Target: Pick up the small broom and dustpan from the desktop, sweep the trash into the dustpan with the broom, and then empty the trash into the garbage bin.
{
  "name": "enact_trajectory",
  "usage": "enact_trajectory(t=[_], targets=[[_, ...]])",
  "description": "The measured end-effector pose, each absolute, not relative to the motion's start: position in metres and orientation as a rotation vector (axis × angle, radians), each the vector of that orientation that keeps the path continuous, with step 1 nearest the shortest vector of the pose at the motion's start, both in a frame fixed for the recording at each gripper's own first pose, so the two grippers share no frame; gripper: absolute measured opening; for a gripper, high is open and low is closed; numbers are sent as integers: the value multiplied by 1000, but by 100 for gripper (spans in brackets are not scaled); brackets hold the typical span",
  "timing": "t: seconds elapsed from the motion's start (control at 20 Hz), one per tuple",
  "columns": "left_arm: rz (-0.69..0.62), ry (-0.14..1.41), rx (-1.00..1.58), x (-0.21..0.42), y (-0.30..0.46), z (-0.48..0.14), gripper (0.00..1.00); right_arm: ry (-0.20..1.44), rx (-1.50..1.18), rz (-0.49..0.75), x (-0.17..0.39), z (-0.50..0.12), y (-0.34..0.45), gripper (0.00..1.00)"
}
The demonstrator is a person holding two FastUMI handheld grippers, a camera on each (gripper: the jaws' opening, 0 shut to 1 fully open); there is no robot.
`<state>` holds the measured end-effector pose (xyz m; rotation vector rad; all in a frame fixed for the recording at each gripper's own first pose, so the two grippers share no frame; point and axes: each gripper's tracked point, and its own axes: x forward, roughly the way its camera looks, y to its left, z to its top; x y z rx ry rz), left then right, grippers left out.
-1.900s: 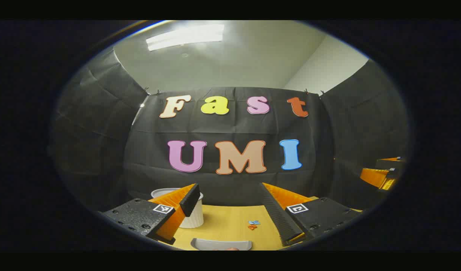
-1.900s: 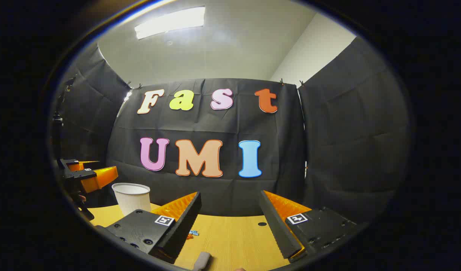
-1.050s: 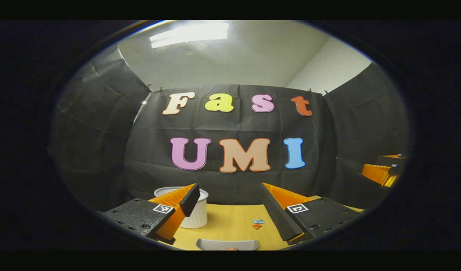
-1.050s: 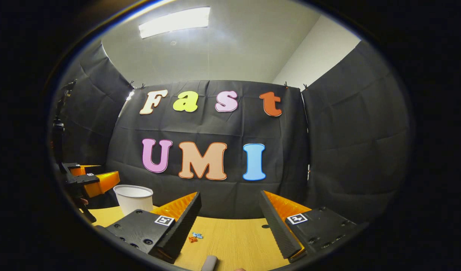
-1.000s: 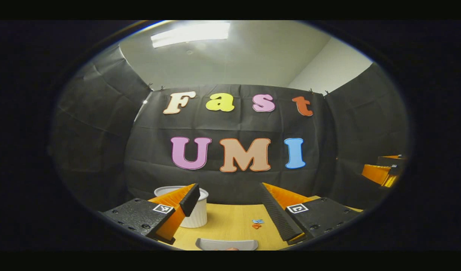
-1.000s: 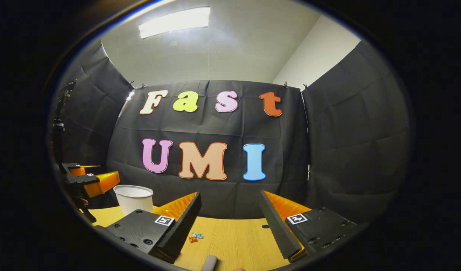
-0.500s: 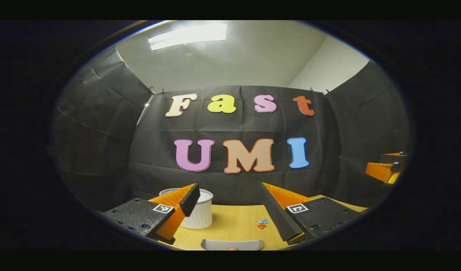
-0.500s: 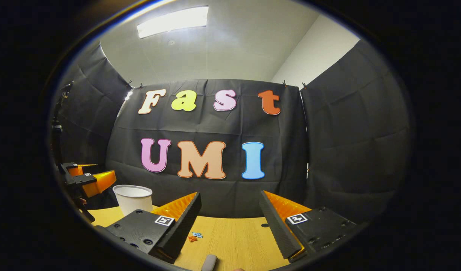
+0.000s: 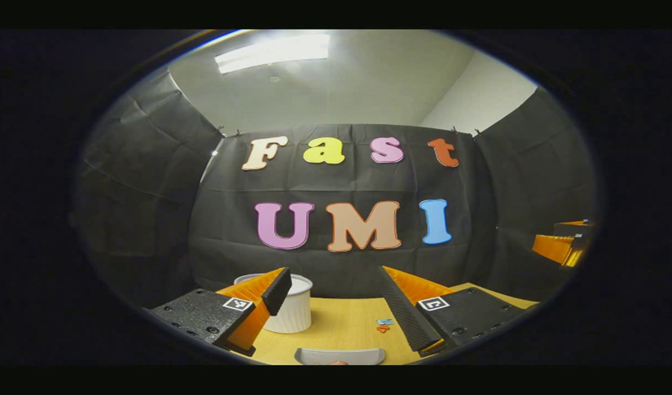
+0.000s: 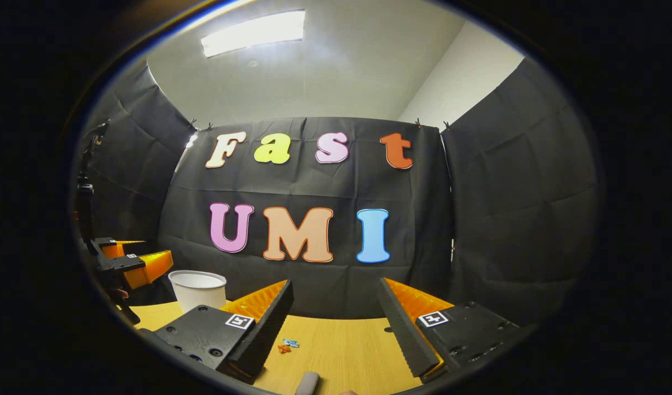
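Observation:
My left gripper (image 9: 335, 275) hangs open above the wooden desktop (image 9: 341, 321), nothing between its fingers. Just below it, at the lower edge of the left gripper view, lies the grey dustpan's rim (image 9: 339, 355). Small blue and orange trash scraps (image 9: 384, 325) sit by its right finger. My right gripper (image 10: 335, 285) is also open and empty. A grey rounded handle end (image 10: 307, 383), likely the broom's, pokes in beneath it, and the trash scraps (image 10: 287, 345) lie near its left finger. The white garbage bin (image 10: 197, 288) stands at the left.
The white ribbed bin (image 9: 293, 310) is partly hidden behind my left finger. The right gripper (image 9: 561, 247) appears far off at the right edge, and the left gripper (image 10: 133, 264) at the left edge beside the bin. A small dark hole (image 10: 388, 329) marks the desktop.
Both views have drifted slightly; in the left gripper view the bin, scraps and dustpan rim slid a little to the right. Both grippers stayed open and empty.

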<state>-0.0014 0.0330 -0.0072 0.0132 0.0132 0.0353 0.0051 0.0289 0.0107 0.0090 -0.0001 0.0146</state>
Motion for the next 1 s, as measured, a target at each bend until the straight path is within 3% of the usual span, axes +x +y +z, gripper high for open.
enact_trajectory(t=[0.65, 0.85, 1.0], targets=[[37, 106, 18, -10, 38, -35, 93, 114, 12, 74, 7, -27, 45, 92], [12, 196, 48, -23, 24, -62, 93, 289, 51, 190, -4, -82, 60, 92], [16, 282, 56, -39, 13, -91, 92, 444, 35, 198, -13, -139, 46, 92]])
